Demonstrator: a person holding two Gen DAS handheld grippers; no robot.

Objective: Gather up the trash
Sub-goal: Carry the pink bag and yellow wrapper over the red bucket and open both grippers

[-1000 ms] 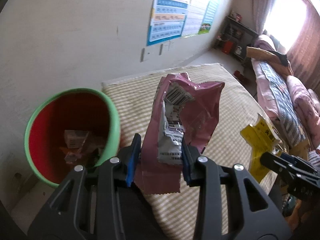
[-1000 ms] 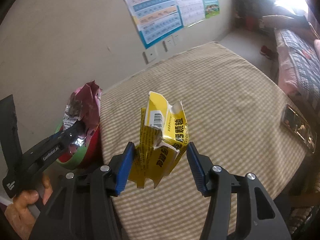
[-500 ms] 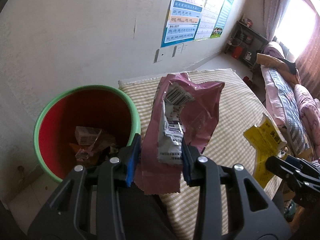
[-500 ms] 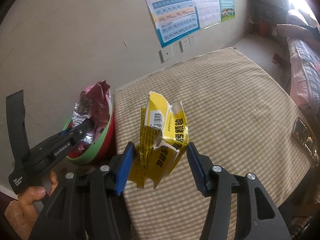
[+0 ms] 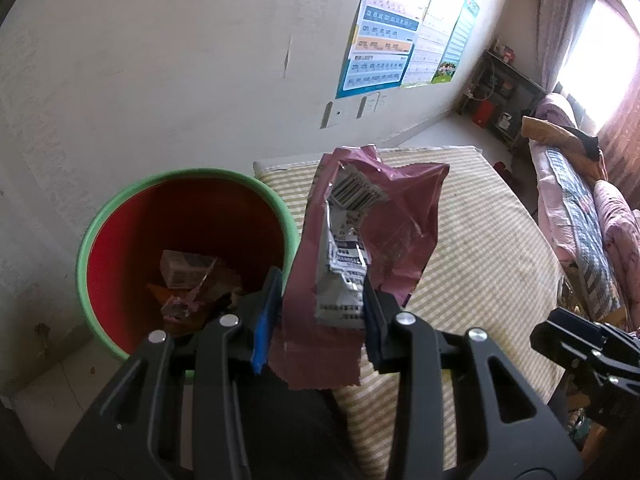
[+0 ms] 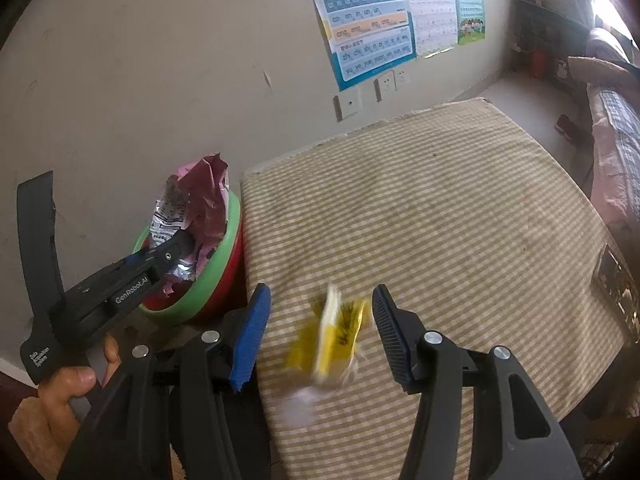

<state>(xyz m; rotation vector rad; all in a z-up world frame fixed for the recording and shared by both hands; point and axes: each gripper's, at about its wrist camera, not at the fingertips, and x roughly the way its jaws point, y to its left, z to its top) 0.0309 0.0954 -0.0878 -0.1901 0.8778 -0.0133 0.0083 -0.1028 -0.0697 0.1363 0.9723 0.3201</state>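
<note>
My left gripper (image 5: 320,304) is shut on a crumpled maroon snack wrapper (image 5: 376,232) and holds it upright at the right rim of the green-rimmed red bin (image 5: 120,208), which has trash in its bottom. In the right wrist view the wrapper (image 6: 200,200) sits over the bin (image 6: 224,248). My right gripper (image 6: 320,328) is open. A yellow wrapper (image 6: 336,332), motion-blurred, is loose between its fingers, above the checked table (image 6: 440,220).
The bin stands on the floor between the wall and the table's left edge. A phone (image 6: 616,288) lies at the table's right edge. A bed (image 5: 580,216) stands to the right. Posters (image 6: 372,20) hang on the wall.
My right gripper has opened and let go of the yellow wrapper, which is dropping toward the table. My left gripper has carried the maroon wrapper closer to the bin.
</note>
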